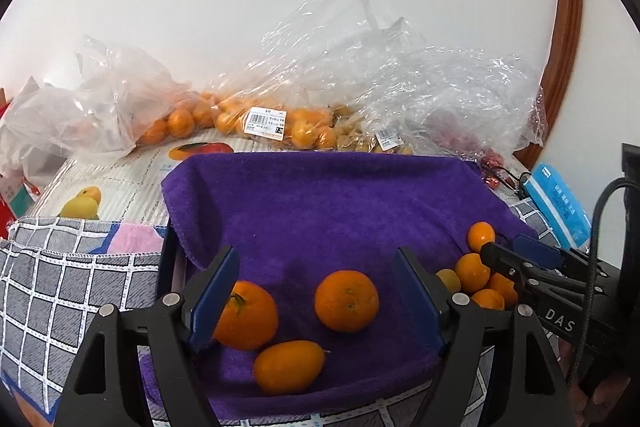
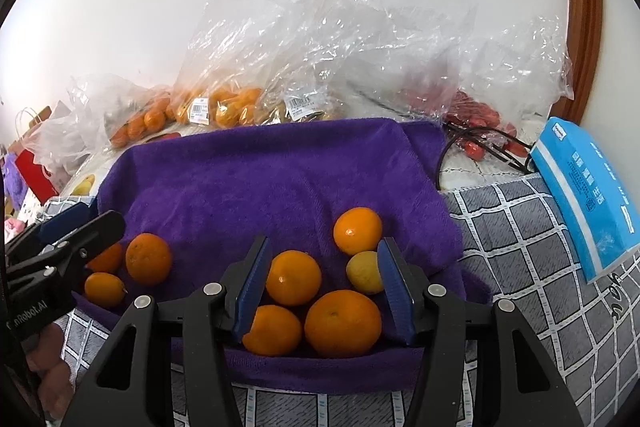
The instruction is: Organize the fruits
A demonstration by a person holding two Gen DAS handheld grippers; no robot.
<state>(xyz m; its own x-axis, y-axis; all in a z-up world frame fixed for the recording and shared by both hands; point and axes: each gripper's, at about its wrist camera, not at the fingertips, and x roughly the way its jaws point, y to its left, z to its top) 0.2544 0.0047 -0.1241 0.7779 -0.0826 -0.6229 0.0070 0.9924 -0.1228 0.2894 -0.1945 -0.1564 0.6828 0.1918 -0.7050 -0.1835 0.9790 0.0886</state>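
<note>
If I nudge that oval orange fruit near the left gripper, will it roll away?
The oval fruit would probably wobble rather than roll straight, given its elongated shape. The plush purple towel should slow it. It lies close beside a round orange, so a push likely bumps that one too.

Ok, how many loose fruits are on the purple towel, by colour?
Orange fruits: 7
Yellow fruit: 1
Total: 8
</note>
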